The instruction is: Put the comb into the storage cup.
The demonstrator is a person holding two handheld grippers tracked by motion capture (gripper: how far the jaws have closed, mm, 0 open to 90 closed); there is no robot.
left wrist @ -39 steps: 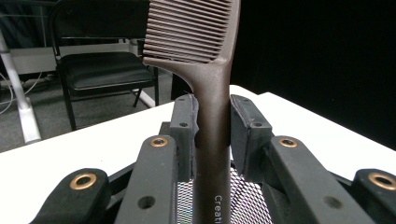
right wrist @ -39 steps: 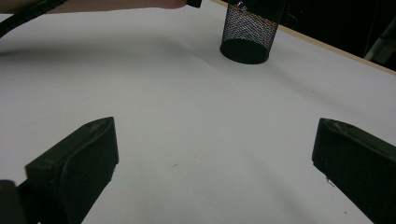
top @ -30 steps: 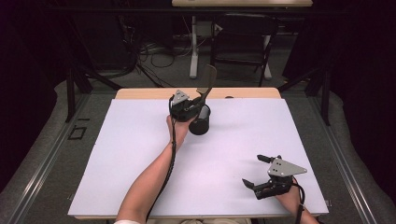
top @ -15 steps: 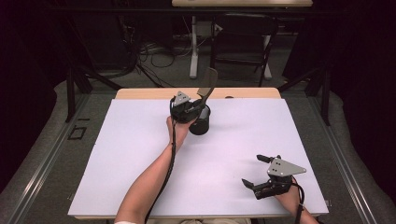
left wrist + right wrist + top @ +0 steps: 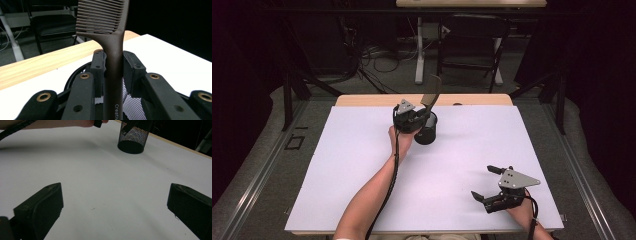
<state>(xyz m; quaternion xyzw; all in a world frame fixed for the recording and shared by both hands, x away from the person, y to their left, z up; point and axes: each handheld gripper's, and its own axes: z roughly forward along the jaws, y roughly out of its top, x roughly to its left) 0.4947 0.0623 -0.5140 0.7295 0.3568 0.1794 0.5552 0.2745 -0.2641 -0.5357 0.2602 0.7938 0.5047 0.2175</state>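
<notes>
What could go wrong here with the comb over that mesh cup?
1. The left gripper clamps the comb on its narrow handle, with the toothed head high above; it might pivot or slip.
2. The black mesh cup stands free on the white table, and the right gripper waits open far from it; a nudge from the comb could tip it.

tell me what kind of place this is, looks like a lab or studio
Probably a lab or recording room: a table with a white sheet against dark surroundings, loose cables on the floor, a folding chair behind, and a hand-held left gripper clamping a comb.
</notes>
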